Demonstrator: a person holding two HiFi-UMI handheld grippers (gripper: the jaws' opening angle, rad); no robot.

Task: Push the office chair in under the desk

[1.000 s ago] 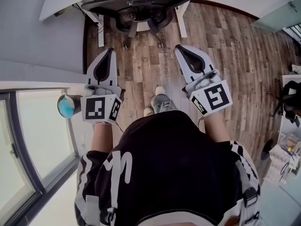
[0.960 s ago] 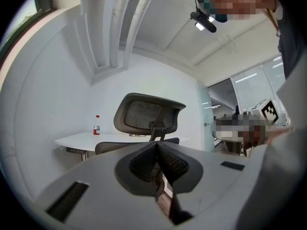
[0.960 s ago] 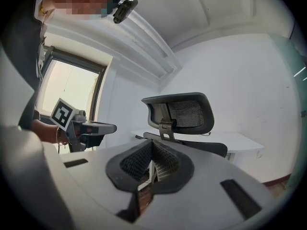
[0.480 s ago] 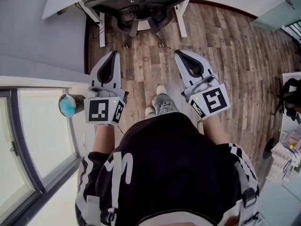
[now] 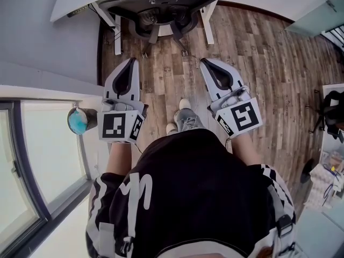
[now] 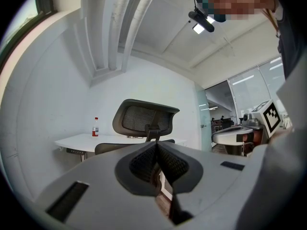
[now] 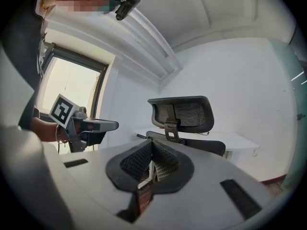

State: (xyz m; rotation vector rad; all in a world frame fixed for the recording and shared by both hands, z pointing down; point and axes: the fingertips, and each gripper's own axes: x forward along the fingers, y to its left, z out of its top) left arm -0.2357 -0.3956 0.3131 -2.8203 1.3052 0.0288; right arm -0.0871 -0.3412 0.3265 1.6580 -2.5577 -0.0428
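Near: left gripper (image 5: pixel 129 64) and right gripper (image 5: pixel 206 64) were side by side over the wood floor (image 5: pixel 252 63), jaws together on nothing, pointing at and apart from the office chair (image 5: pixel 161 9), far, drawn up to the white tabletop (image 5: pixel 70 4) carrying a small bottle (image 6: pixel 95 127).

I hold the left gripper (image 5: pixel 130 63) and the right gripper (image 5: pixel 205 63) out level in front of me, side by side and well apart, both pointing forward. On each one the jaws are pressed tight together, with nothing caught between them. My left forearm (image 5: pixel 117 157) and right forearm (image 5: pixel 248 147) run straight back from the grippers to my body, and one foot (image 5: pixel 185 117) shows between them.
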